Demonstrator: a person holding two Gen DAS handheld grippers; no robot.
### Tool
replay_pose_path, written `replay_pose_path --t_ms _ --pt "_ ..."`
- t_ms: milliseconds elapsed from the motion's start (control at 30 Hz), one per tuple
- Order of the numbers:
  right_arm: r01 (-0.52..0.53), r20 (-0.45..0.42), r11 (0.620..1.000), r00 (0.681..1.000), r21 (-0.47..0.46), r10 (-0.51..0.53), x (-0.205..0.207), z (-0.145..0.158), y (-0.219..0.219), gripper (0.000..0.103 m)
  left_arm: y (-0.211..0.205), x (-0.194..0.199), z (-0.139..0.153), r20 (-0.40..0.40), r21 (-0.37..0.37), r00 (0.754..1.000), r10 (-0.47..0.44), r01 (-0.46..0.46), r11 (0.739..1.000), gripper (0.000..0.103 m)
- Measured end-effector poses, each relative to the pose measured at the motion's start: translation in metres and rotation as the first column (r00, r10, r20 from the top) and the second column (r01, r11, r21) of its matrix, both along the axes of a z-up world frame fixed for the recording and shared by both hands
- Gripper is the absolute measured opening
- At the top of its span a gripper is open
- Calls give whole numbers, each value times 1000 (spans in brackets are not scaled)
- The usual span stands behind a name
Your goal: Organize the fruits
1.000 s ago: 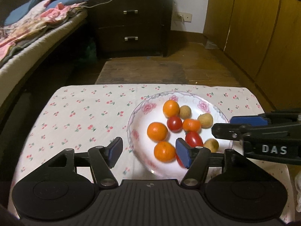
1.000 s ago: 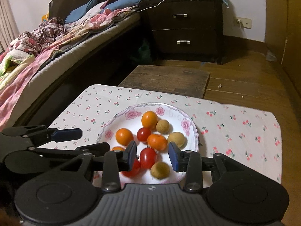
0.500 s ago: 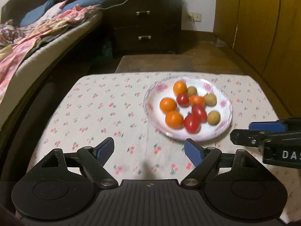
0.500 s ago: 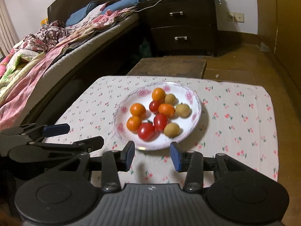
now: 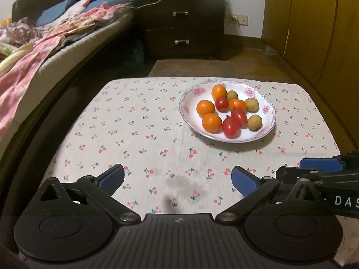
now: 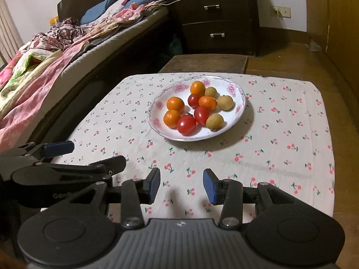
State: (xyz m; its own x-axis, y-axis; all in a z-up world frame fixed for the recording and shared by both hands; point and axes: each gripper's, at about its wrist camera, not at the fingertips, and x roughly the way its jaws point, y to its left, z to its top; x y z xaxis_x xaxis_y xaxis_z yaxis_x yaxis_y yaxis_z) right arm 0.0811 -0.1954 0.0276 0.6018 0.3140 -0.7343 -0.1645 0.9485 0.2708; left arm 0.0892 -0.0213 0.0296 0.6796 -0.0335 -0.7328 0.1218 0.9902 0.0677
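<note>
— Bedroom light was dim over the table (image 5: 139, 121), with its cherry-print cloth. What sat on it?

— One flowered plate (image 5: 268, 121), toward the far right part of the cloth. All the fruit I could see lay on it: four oranges (image 5: 205, 108), three red tomatoes (image 5: 230, 127) and three small tan fruits (image 5: 254, 122), mixed and touching one another, not sorted by kind. Nothing lay loose on the cloth.

— And what had changed in the last second?

— Both grippers had pulled back. A second before, each hung right over the plate, pads around the fruit; half a second before they were already clear of the rim. By this moment the plate stood well ahead of them. The fruit had kept its places.

— Were they carrying anything?

— No. The left gripper (image 5: 178, 178) stood wide apart and empty above bare cloth; the right gripper (image 6: 181, 185) was parted more narrowly, also empty, and showed at the left view's right edge.

— So what did that mean for the job?

— My guess: either the gathering onto the plate had ended, or this was a pause before sorting by kind. One view could not settle it.
</note>
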Motion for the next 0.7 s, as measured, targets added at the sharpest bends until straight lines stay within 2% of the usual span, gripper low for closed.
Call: replay_pose_path --t_ms 100,400,700 --pt "11 -6 1000 1000 0 -11 -6 0 -2 42 4 -6 -1 -5 -7 1000 14 -15 1000 103" --pt "22 -29 1000 999 -14 -22 -25 -4 0 42 2 -27 -6 -15 37 1000 20 -19 999 103" --pt "21 -53 1000 998 -23 -23 -46 -9 3 43 1 -44 -7 -38 9 999 15 -15 1000 103"
